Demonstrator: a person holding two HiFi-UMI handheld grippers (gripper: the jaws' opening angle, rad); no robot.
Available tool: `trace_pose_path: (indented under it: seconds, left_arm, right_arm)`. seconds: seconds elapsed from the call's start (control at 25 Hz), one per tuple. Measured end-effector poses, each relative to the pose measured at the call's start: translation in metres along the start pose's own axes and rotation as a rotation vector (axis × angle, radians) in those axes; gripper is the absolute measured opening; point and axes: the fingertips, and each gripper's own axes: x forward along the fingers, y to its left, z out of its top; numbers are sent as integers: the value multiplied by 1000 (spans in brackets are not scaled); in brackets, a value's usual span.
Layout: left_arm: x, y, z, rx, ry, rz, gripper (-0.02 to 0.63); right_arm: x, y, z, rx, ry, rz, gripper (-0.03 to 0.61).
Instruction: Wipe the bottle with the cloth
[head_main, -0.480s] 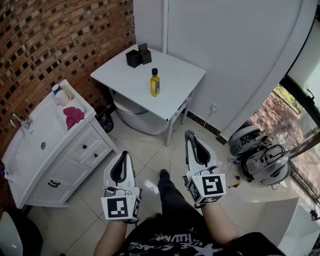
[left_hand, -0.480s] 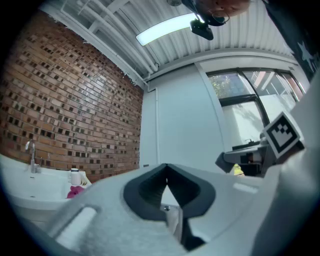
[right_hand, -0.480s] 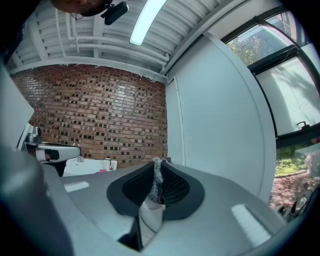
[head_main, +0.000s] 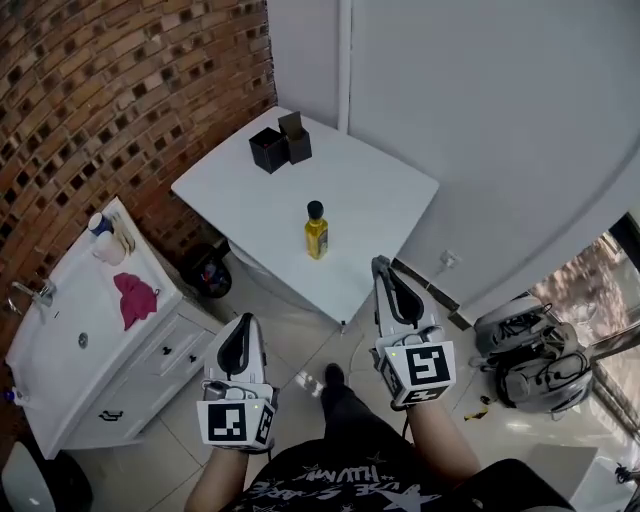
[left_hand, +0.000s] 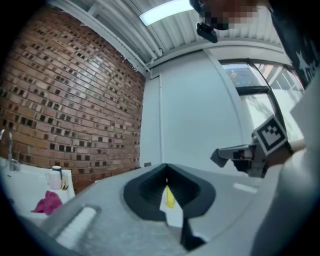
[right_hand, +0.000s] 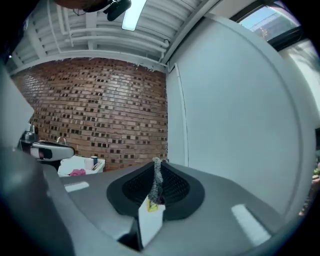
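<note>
Bottle (head_main: 316, 232) upright on table (head_main: 240, 190), cloth (head_main: 133, 298) on vanity (head_main: 62, 305)

The bottle (head_main: 316, 232) is yellow with a black cap and stands on a white tabletop (head_main: 380, 190). At the tabletop's far side are two dark boxes (head_main: 270, 150). The brick wall (head_main: 100, 90) at left is red-brown, flecked with darker bricks and lined with pale mortar. The far wall (head_main: 480, 110) is plain white. A pink cloth (head_main: 133, 298) lies on a white sink cabinet (head_main: 160, 340) with black knobs. The floor (head_main: 290, 305) is pale tile. The left gripper (head_main: 243, 320) and right gripper (head_main: 380, 264) are white and black, each bearing black-and-white square markers.
</note>
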Motion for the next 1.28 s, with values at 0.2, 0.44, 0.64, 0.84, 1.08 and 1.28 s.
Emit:
trace_pose_path:
  seconds: [0.2,0.44,0.64,0.84,1.08,1.28]
  left_arm:
    - [81,12,-9,6,53,-16,5]
    - [132,24,-22,-11,92,-12,5]
    - [150,36,-29,-26,123,-14,5]
    - [158,40,-35,-25,139,-66,5]
    - [166,44,-36,-47,147,-85,5]
    - [167,40,-42,-62,156,-112,5]
  right_arm:
    - [90,-17,-4,-110,45,61,40]
    - [142,11,-18,-210,102,267,41]
    - [158,40,-25,-397,214,419,40]
    - [175,46,-33,-420,261,411,40]
    - [180,51,-43,-401,322,410,40]
    - [180,55,-42,-408,354,428,40]
